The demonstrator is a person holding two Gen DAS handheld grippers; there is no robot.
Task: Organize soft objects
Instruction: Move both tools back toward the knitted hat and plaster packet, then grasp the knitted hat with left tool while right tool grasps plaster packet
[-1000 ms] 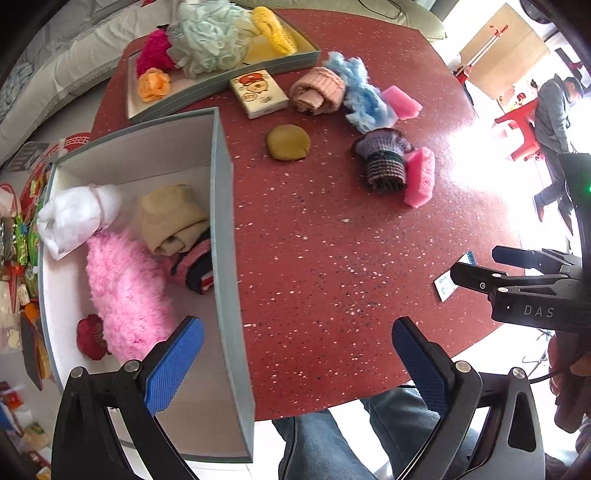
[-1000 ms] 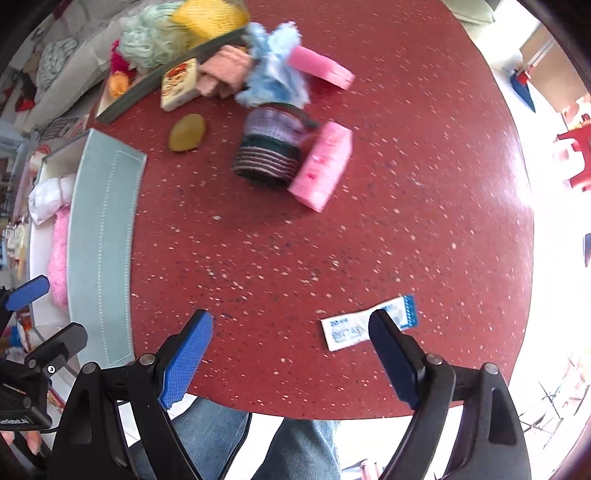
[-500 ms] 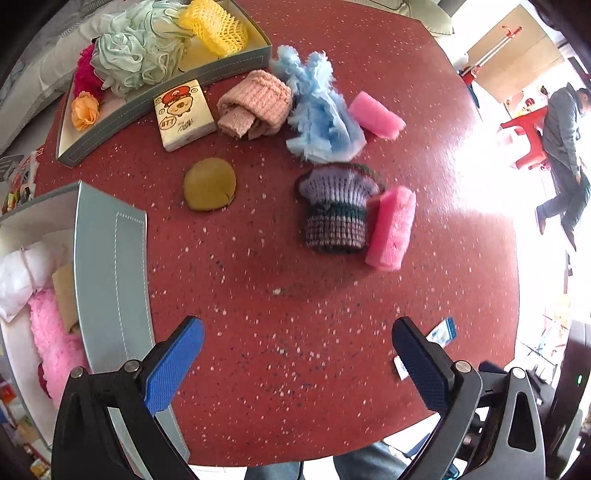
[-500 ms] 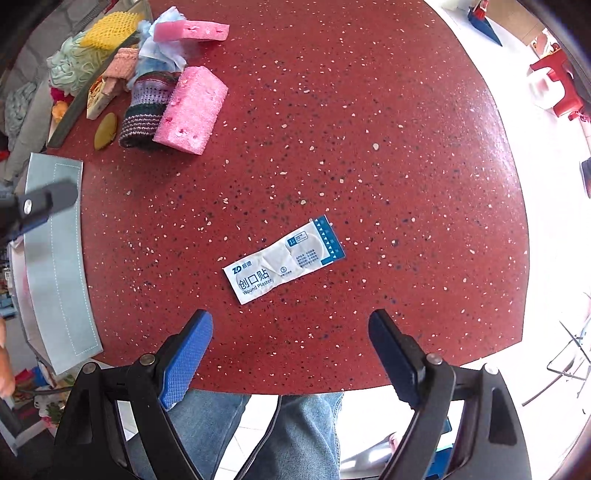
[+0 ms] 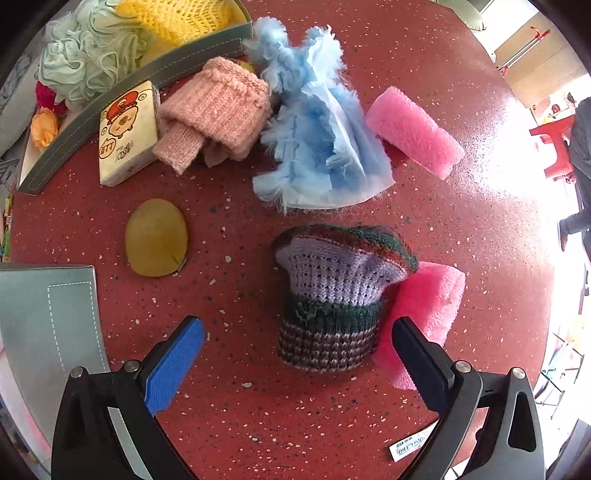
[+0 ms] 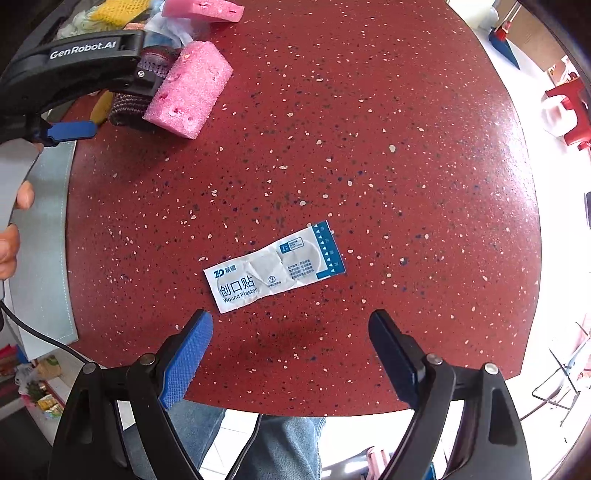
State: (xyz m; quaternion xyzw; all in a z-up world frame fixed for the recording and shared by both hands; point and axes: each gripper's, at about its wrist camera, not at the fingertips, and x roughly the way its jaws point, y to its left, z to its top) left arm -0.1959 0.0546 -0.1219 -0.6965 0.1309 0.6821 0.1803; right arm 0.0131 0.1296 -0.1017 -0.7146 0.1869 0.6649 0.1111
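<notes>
1. While both grippers stand wide open and hold nothing, the left gripper hovers low over the red speckled table, and the right gripper hangs near the table's near edge
2. Just beyond the right gripper's left fingertip lies a white and blue wound plaster packet, flat on the table and touching neither finger
3. Between the left gripper's spread fingers, a little beyond their tips, lies the striped knit hat, its purple and green cuff pointing near
4. A pink sponge leans against the hat's right side, partly behind the right fingertip
5. At the near left is the grey wall of a storage box
6. Farther left of the hat rests a flat olive-yellow pad, apart from everything else
7. Beyond these sit a fluffy light-blue cloth, a rolled pink knit piece touching it on the left, a printed tissue pack, and a second pink sponge on the right
8. Farthest, a grey tray holds a mint bath pouf and a yellow knit item
</notes>
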